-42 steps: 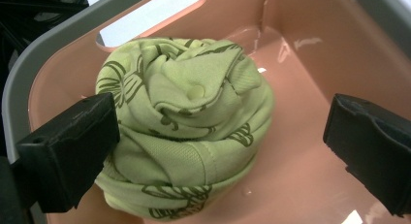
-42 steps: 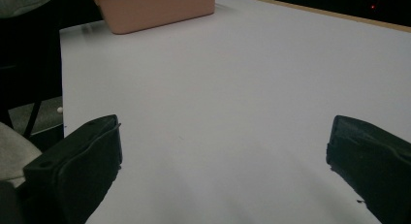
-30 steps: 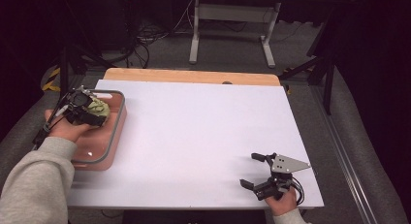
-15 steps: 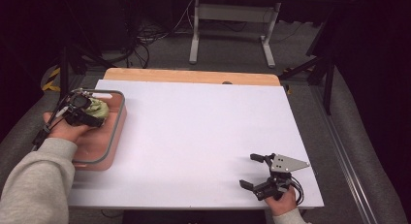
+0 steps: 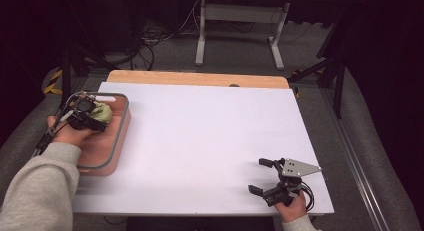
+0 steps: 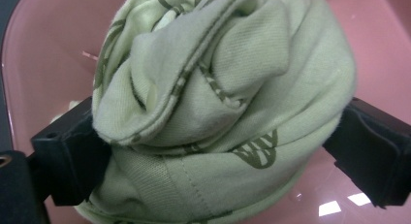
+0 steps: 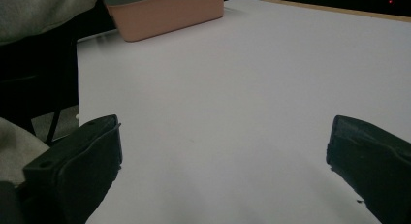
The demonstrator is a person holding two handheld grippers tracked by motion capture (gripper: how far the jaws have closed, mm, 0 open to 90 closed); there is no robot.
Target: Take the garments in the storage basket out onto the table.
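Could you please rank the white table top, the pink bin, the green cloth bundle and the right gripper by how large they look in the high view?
1. White table top, by far the largest.
2. Pink bin.
3. Right gripper, though it sits nearer the camera.
4. Green cloth bundle, partly hidden by the left gripper, so ranks 3 and 4 are unsure.
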